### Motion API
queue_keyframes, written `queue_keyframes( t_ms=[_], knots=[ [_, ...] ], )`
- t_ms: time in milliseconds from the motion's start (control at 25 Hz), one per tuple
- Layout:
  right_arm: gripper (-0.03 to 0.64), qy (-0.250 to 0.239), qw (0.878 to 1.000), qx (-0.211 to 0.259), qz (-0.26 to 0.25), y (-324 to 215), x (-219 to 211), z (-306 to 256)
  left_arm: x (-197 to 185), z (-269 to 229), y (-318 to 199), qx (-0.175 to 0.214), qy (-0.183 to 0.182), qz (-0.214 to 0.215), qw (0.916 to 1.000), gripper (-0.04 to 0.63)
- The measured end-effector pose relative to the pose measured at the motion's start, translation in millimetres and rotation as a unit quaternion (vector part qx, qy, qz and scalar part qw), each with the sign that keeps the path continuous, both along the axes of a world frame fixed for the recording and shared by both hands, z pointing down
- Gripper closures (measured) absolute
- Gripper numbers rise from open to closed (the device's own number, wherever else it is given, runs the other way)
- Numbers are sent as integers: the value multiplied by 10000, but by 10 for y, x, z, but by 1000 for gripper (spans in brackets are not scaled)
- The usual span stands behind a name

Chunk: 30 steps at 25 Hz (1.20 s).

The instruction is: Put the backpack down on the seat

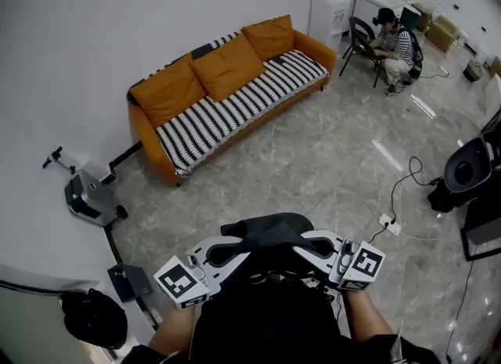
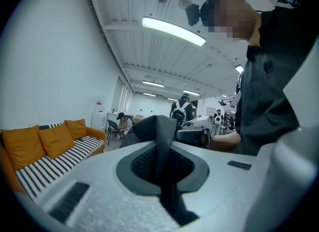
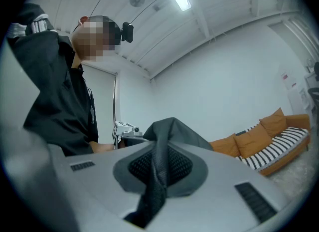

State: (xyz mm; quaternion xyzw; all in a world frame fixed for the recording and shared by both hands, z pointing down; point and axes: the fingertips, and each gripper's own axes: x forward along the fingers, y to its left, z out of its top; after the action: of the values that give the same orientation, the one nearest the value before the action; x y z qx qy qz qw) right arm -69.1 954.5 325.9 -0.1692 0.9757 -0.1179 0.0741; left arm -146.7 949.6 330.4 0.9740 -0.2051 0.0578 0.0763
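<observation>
The black backpack (image 1: 266, 319) hangs close in front of me at the bottom of the head view. Its top strap (image 1: 264, 232) arches up between my two grippers. My left gripper (image 1: 228, 251) is shut on the strap's left end, and the dark webbing (image 2: 160, 148) runs through its closed jaws. My right gripper (image 1: 307, 243) is shut on the other end, with the webbing (image 3: 158, 168) pinched between its jaws. The seat is an orange sofa (image 1: 235, 96) with a black-and-white striped cover (image 1: 223, 116), standing against the far wall well beyond the grippers.
A grey wheeled machine (image 1: 90, 194) sits by the wall at left. A person sits on a chair (image 1: 394, 41) at the back right, near a white cabinet (image 1: 329, 14). A power strip and cables (image 1: 391, 225) and a black device (image 1: 468, 168) lie on the floor at right.
</observation>
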Motion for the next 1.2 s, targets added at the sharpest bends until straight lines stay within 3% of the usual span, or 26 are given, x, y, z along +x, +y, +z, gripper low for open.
queue_keyframes(
  t_ms=[720,920,1200],
  knots=[
    [577,-417,9990,-55,168,-111,82,-107,83,1,-71,-47,-35,35,10000,561],
    [577,-92,9997,-191,109,-155,130,51,141,72,-170,-144,-21,103,9998,561],
    [577,-53,9995,-269,126,-426,162,86,187,115,-435,-290,58,168,9994,563]
  ],
)
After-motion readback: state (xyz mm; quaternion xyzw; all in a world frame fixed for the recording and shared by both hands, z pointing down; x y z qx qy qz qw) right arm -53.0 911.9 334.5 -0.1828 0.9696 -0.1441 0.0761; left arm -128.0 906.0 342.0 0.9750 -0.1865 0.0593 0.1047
